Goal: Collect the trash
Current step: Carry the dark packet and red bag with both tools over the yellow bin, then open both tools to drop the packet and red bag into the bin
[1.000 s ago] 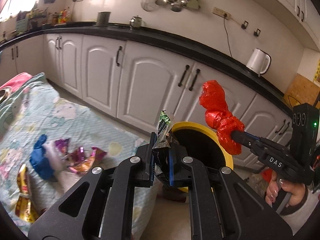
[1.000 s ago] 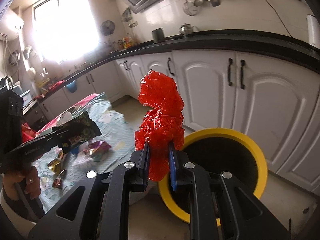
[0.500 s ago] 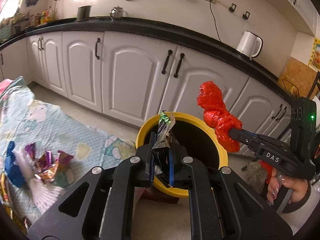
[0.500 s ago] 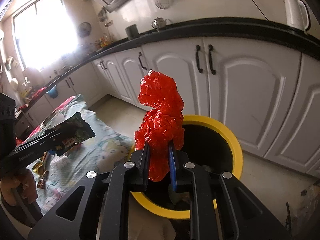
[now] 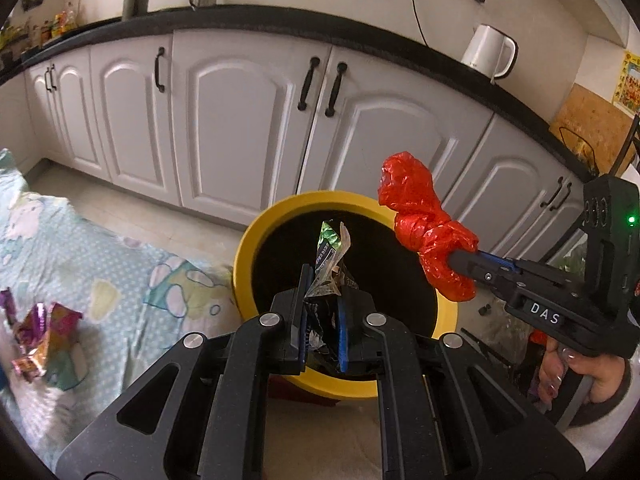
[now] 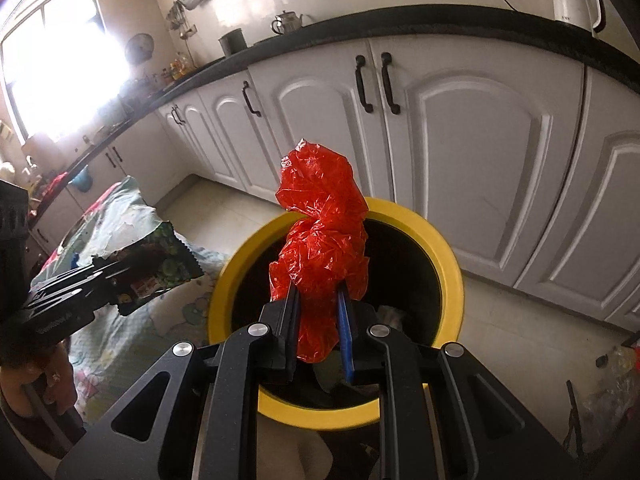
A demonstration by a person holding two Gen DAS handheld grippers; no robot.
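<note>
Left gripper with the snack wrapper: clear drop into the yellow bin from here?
Probably yes. The left gripper, shut on the snack wrapper, looks to sit over the yellow bin's open mouth. The right gripper holding the red plastic bag is off to the side, apart from it.

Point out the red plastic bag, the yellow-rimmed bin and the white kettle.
red plastic bag (image 6: 320,240), right wrist view, on its crumpled middle.
yellow-rimmed bin (image 5: 242,256), left wrist view, on the rim's left side.
white kettle (image 5: 486,50), left wrist view, on its body.
</note>
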